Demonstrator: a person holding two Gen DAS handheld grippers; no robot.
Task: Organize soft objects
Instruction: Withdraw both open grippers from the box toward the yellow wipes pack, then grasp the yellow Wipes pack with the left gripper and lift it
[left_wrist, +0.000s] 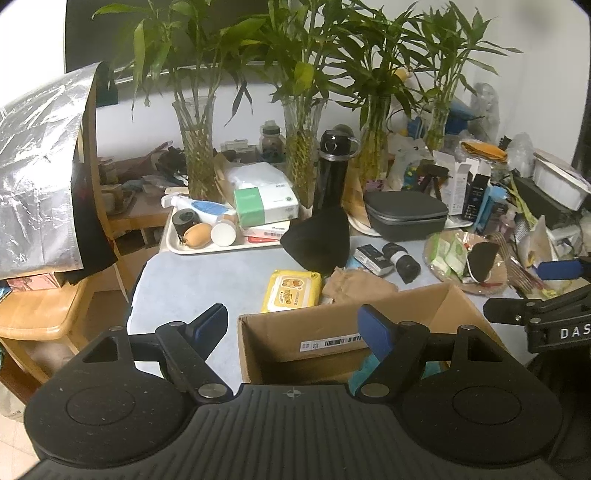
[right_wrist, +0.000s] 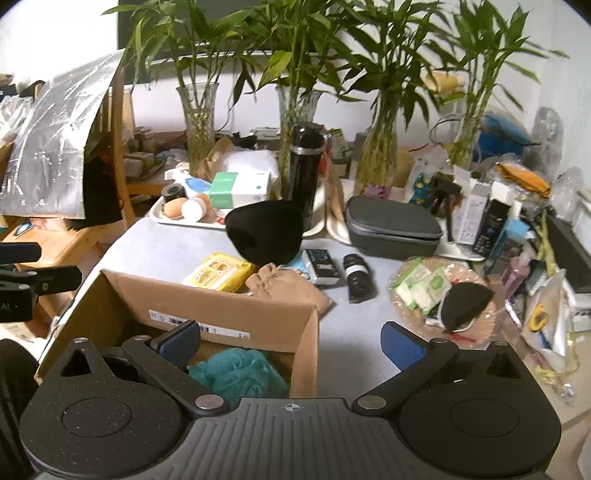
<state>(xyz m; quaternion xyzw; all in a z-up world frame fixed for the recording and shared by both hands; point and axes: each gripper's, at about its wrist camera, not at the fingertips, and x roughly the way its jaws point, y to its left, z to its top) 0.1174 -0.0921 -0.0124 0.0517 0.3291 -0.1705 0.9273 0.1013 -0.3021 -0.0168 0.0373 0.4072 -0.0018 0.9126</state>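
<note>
An open cardboard box (left_wrist: 332, 332) (right_wrist: 221, 306) stands at the table's near edge with a teal mesh sponge (right_wrist: 236, 373) inside. Just beyond it lie a yellow wipes pack (left_wrist: 291, 290) (right_wrist: 218, 271), a tan crumpled cloth (left_wrist: 354, 286) (right_wrist: 284, 286) and a black soft cap (left_wrist: 317, 240) (right_wrist: 264, 232). My left gripper (left_wrist: 291, 326) hovers open over the box's left wall, holding nothing. My right gripper (right_wrist: 291, 343) hangs open above the box's right corner, also holding nothing. Each gripper shows at the edge of the other's view.
A white tray (left_wrist: 173, 243) of bottles and boxes, a black flask (left_wrist: 332, 166), glass vases (left_wrist: 197, 147) of bamboo and a grey zip case (left_wrist: 406, 218) crowd the back. A woven plate (right_wrist: 476, 328) of packets sits right. A wooden chair (left_wrist: 40, 314) stands left.
</note>
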